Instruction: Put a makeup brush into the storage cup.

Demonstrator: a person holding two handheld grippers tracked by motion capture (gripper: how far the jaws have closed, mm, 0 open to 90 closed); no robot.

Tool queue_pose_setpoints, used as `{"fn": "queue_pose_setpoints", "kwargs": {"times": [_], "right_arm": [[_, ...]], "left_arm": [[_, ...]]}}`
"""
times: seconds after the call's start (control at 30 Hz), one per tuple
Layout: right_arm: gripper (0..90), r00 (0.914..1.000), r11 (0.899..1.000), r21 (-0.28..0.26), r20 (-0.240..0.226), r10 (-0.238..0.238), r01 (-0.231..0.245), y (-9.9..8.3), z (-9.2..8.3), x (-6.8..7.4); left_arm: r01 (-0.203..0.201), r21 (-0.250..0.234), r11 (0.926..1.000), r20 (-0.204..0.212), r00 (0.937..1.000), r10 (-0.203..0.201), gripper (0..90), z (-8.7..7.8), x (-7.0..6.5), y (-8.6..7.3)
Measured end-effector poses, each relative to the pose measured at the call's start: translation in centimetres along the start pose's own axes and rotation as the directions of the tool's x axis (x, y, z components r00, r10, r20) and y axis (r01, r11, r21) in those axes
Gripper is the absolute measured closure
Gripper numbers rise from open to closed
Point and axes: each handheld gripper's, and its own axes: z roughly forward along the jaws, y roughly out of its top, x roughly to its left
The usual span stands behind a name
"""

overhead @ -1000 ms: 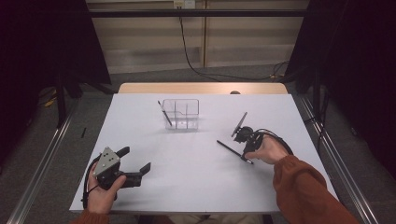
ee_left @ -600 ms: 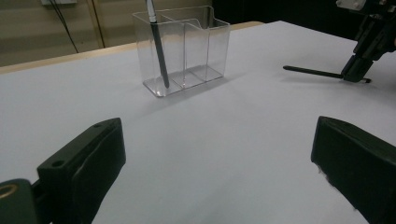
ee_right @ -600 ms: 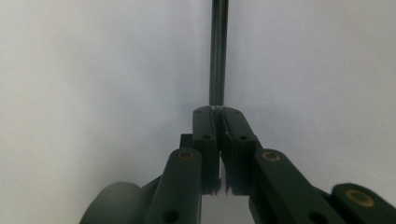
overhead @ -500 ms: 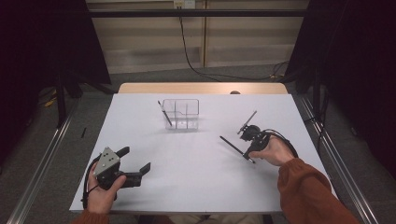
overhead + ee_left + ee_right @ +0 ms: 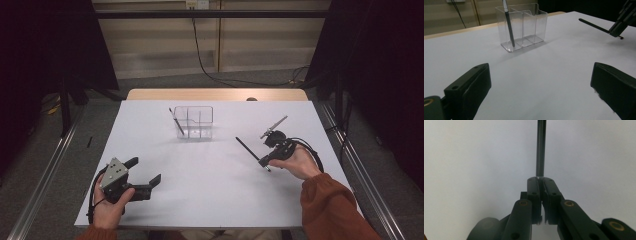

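A clear plastic organizer (image 5: 200, 116) (image 5: 529, 23) stands at the table's far middle, with a dark pen (image 5: 176, 121) (image 5: 509, 25) leaning in its left compartment. My right gripper (image 5: 266, 159) (image 5: 541, 182) is to the right of the organizer and shut on a black pen (image 5: 248, 148) (image 5: 541, 150). That black pen (image 5: 594, 25) sticks out toward the left, just above the table. A thin grey rod (image 5: 275, 123) angles up behind this gripper. My left gripper (image 5: 145, 171) (image 5: 541, 92) rests near the front left, open with nothing between its jaws.
The white table (image 5: 210, 190) is bordered by a wooden strip (image 5: 215, 94) along its far edge. Metal rails (image 5: 45, 175) run along the floor on both sides. Black cables (image 5: 205, 55) hang at the back wall.
My right gripper has moved to the right and slightly away with the black pen held in it. The left gripper has stayed in place.
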Motion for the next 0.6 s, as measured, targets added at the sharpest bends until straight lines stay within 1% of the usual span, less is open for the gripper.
{"fn": "queue_pose_setpoints", "kwargs": {"times": [0.13, 0.33, 0.47, 0.5, 0.57, 0.6], "right_arm": [[84.8, 1.0000, 0.998, -0.055, -0.008, 0.005, -0.005, -0.2, -0.2, 0.0], [84.8, 0.9999, 0.993, -0.113, -0.004, 0.013, -0.013, -0.7, 0.0, 0.0], [84.9, 0.9998, 0.986, -0.169, -0.012, 0.014, -0.016, -0.9, -0.2, 0.0], [84.9, 0.9999, 0.983, -0.184, -0.008, 0.009, -0.011, -1.0, -0.3, 0.0], [84.9, 0.9999, 0.977, -0.211, -0.010, 0.007, -0.009, -1.1, -0.4, 0.0], [84.8, 1.0000, 0.974, -0.225, -0.009, 0.002, -0.004, -1.1, -0.5, 0.0]], "left_arm": [[0.002, -0.001, 1.0000, -0.004, 1.0000, -0.002, 3.0, -0.1, 0.1, 0.0], [-0.001, -0.001, 1.0000, -0.005, 1.0000, 0.001, 3.0, -0.1, 0.1, 0.0], [-0.001, -0.002, 1.0000, -0.004, 1.0000, 0.001, 3.0, -0.1, 0.1, 0.0], [-0.002, -0.003, 1.0000, -0.005, 1.0000, 0.002, 3.0, -0.1, 0.1, 0.0], [-0.011, -0.003, 0.9999, -0.004, 0.9999, 0.010, 3.0, -0.1, 0.1, 0.0], [-0.021, 0.001, 0.9998, -0.005, 0.9998, 0.021, 3.0, -0.1, 0.0, 0.1]]}}
